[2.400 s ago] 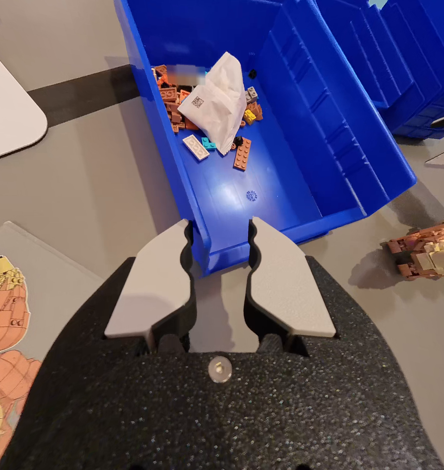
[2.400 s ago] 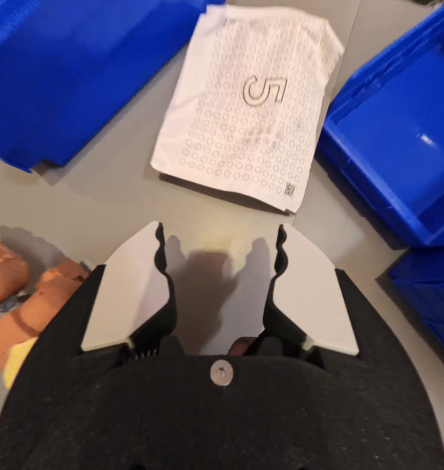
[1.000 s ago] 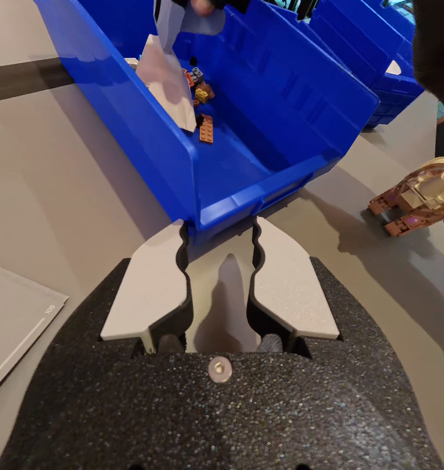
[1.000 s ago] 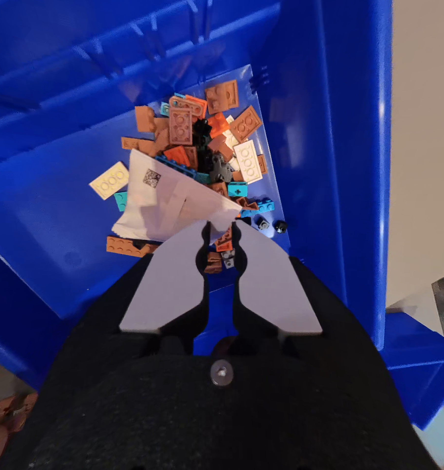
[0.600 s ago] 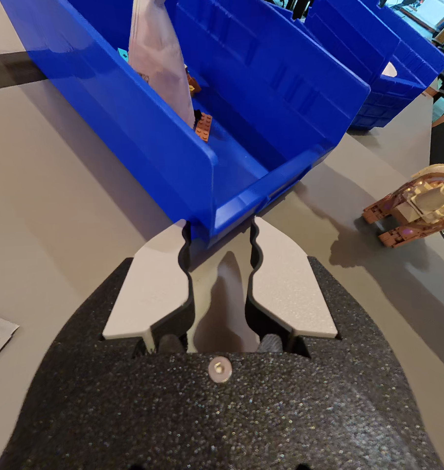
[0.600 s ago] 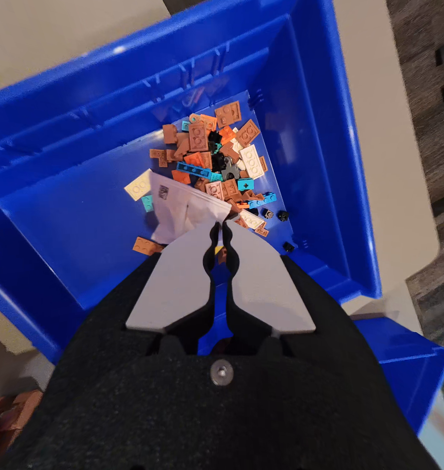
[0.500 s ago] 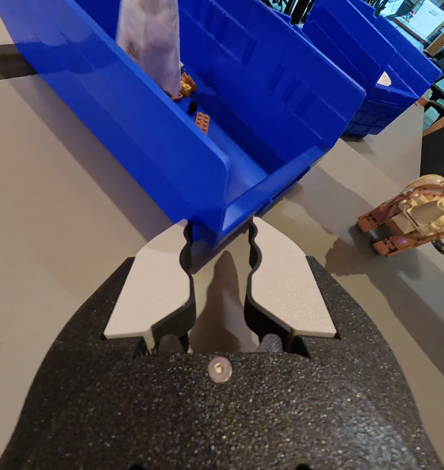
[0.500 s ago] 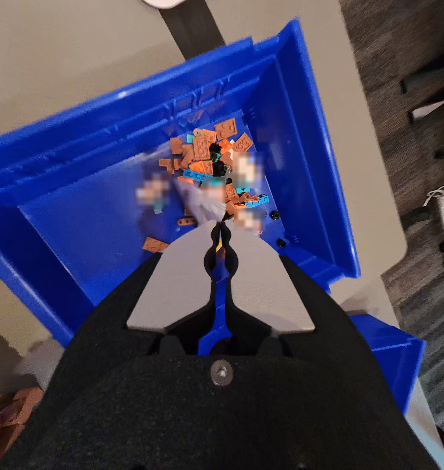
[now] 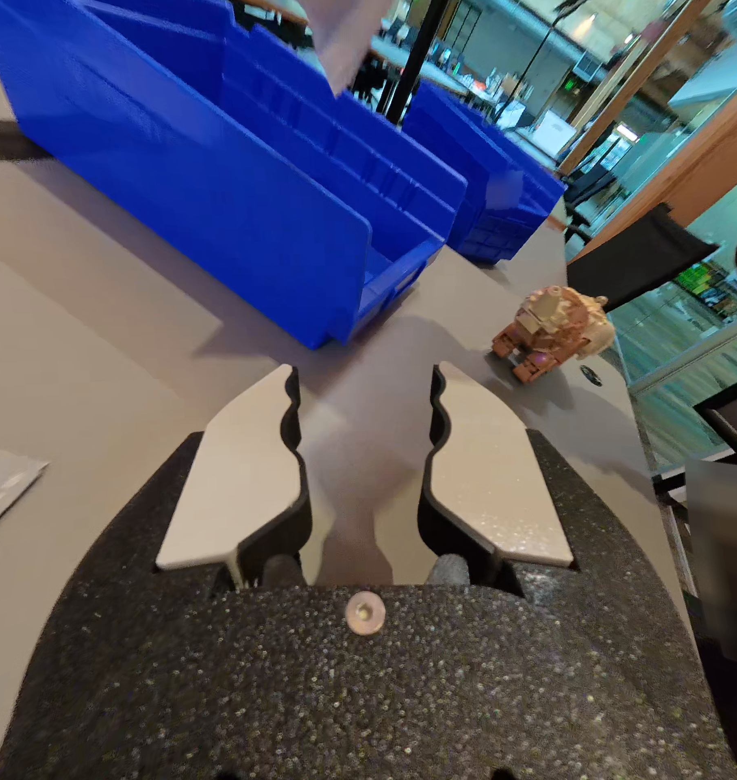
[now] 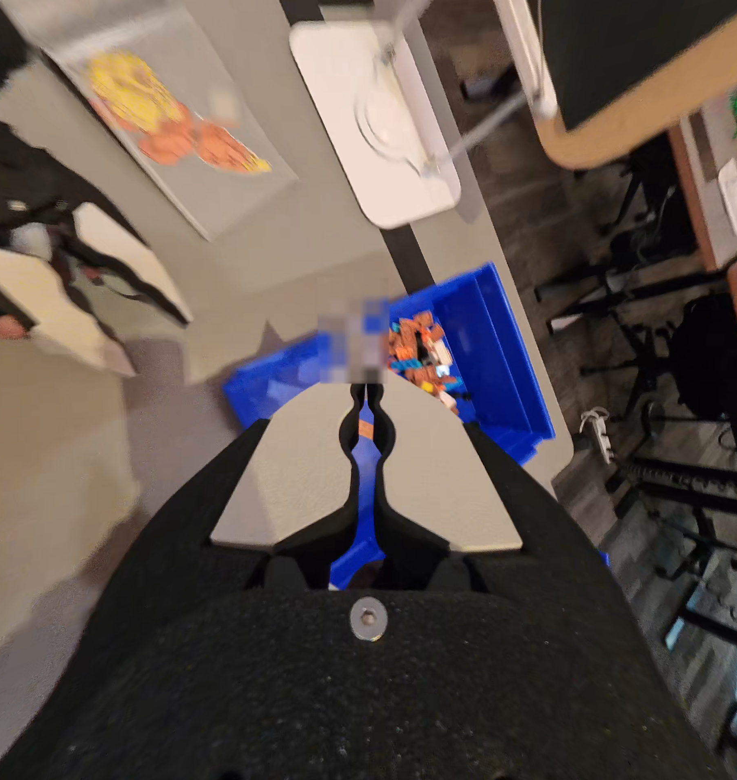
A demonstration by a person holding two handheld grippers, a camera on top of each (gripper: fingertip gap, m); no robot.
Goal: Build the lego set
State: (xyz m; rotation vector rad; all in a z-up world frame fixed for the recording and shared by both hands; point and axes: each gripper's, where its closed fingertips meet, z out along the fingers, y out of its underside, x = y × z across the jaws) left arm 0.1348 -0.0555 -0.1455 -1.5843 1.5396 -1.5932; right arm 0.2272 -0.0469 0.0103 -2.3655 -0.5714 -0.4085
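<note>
My right gripper [image 10: 365,389] is shut on a white paper bag and holds it high above the table; in this view a mosaic patch hides most of the bag. In the left wrist view the bag [image 9: 341,42] hangs blurred in the air above the blue bin [image 9: 231,190]. The bin [image 10: 491,337] holds several loose orange, brown and teal bricks [image 10: 419,350]. My left gripper [image 9: 364,371] is open and empty over the grey table, a little short of the bin's near corner. It also shows in the right wrist view [image 10: 155,346]. A partly built brown and tan model [image 9: 552,333] stands to the right.
A second blue bin [image 9: 485,190] stands behind the first. The instruction booklet [image 10: 168,114] lies on the table, its corner at my left [image 9: 3,485]. A white rounded board [image 10: 358,126] lies beyond it. The table edge [image 10: 527,358] runs just past the bin, with floor below. My hands' fingertips stand some 20 cm from each other.
My right gripper has lifted the paper bag out of the bin and risen high above the table. My left gripper has opened wider and drawn back from the bin's corner.
</note>
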